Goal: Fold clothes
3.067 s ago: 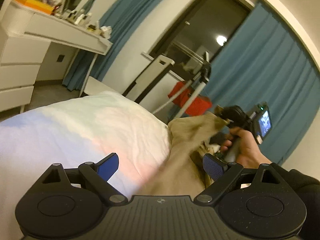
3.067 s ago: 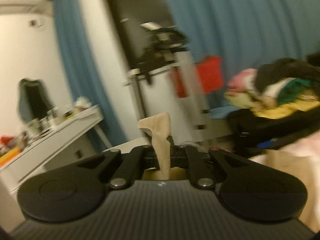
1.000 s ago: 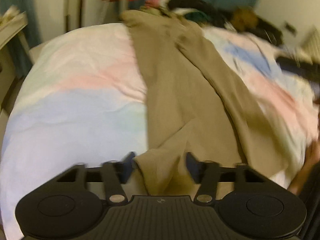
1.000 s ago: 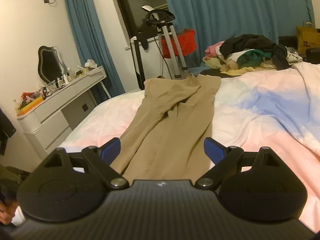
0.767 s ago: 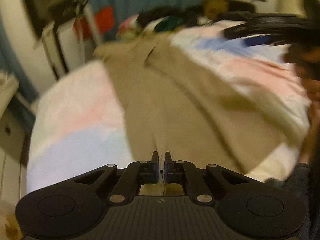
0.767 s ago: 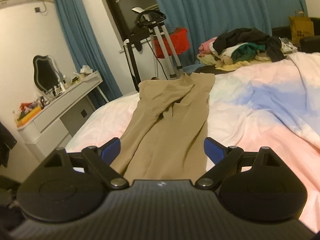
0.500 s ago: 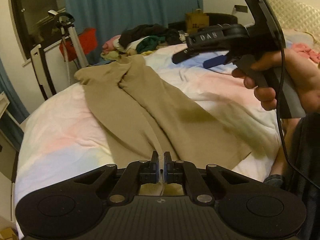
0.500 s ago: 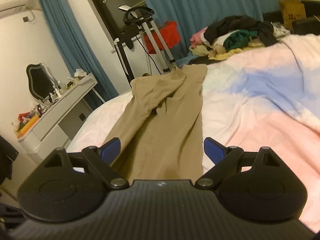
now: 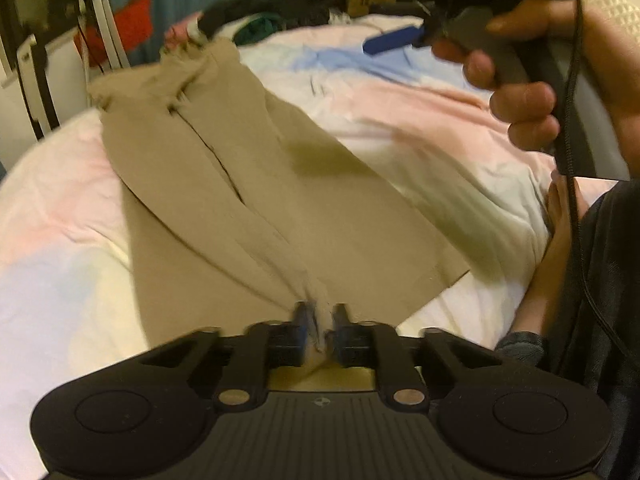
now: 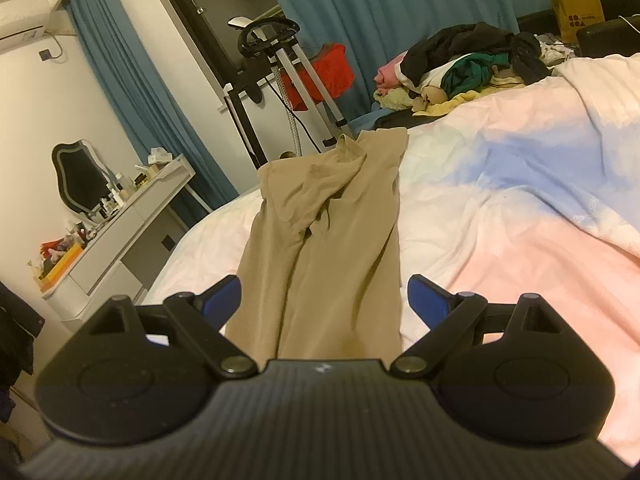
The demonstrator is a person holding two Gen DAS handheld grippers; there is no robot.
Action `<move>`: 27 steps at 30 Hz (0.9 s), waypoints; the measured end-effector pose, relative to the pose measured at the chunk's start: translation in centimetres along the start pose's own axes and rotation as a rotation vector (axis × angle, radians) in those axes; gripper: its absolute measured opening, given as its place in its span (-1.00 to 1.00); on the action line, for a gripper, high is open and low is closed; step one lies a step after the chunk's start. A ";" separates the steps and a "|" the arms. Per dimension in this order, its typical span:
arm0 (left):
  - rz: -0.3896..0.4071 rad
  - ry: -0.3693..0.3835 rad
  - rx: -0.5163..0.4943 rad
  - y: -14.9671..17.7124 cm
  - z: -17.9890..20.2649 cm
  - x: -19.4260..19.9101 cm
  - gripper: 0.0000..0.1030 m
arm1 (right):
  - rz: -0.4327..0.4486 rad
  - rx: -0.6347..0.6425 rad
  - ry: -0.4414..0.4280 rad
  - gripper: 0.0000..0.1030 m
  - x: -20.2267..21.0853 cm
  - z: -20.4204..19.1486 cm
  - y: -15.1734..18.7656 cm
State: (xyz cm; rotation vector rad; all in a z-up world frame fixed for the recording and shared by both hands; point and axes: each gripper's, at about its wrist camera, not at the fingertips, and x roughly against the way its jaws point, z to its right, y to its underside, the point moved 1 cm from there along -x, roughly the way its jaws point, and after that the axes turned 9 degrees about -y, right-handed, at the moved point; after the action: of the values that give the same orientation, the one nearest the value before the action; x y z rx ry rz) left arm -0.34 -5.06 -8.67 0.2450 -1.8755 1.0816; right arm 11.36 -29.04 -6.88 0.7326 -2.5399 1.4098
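Tan trousers (image 9: pixel 224 184) lie lengthwise on the pastel pink, blue and white bedspread (image 9: pixel 420 92), waist at the far end. My left gripper (image 9: pixel 319 320) is shut on the near hem of one trouser leg and lifts it slightly. In the right wrist view the same trousers (image 10: pixel 328 248) stretch away from my right gripper (image 10: pixel 324 300), which is open and empty just above their near end. The right gripper also shows in the left wrist view (image 9: pixel 472 28), held in a hand at the upper right.
A heap of dark and coloured clothes (image 10: pixel 460 68) lies at the far end of the bed. A garment steamer stand (image 10: pixel 280 80) and a red item stand beyond the bed's end. A white dressing table (image 10: pixel 120 232) with a mirror stands at left. Blue curtains cover the back wall.
My left gripper closed on the trouser hem about a second ago and now pulls it up and nearer. The right gripper stays open, tilting a little lower over the trousers.
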 end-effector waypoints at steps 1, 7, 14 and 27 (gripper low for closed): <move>0.005 0.004 0.005 -0.1 0.0 0.0 -0.41 | 0.002 -0.002 0.001 0.78 0.1 0.1 0.0; 0.103 -0.017 0.104 -2.1 -1.8 1.2 0.05 | 0.035 -0.018 0.015 0.77 0.5 1.1 -0.4; 0.268 -0.099 0.345 -4.8 -5.5 0.9 0.14 | 0.052 -0.027 0.016 0.42 -0.1 2.1 -0.6; 0.312 -0.183 0.468 -2.6 -10.1 -2.5 0.14 | -0.056 0.063 0.038 0.25 -19.2 0.2 -6.4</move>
State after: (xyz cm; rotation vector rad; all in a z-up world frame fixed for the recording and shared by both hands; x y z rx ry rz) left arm 8.77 0.48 -7.23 0.3329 -1.8343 1.7646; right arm 31.22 -25.42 -8.88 0.7732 -2.4373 1.4768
